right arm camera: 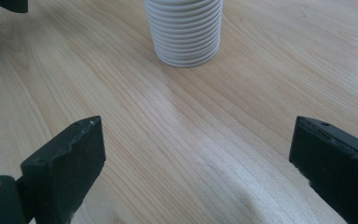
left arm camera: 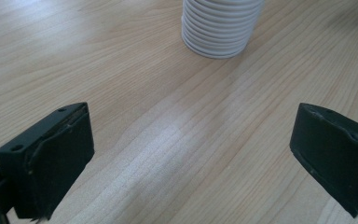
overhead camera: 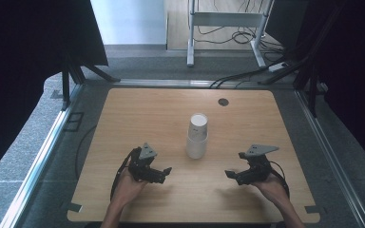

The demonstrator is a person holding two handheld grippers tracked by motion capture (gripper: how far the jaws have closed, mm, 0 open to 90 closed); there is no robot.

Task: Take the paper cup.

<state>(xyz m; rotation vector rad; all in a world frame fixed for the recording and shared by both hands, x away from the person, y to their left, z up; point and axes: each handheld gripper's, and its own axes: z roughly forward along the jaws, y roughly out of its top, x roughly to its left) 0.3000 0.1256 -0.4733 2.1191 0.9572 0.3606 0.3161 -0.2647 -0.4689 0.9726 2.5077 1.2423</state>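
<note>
Cup stack (overhead camera: 197,136) between two spread grippers.

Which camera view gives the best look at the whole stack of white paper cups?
The high view: it shows the stack of cups whole, top rim to base, standing upside down mid-table between both open grippers. The left gripper view and right gripper view catch just its lower ridged rims resting on the wood, with the top cut off.

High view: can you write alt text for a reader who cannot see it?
A stack of white paper cups stands upside down mid-table, untouched. A person's hands hold the left gripper and right gripper open on either side, nearer the front edge.
</note>
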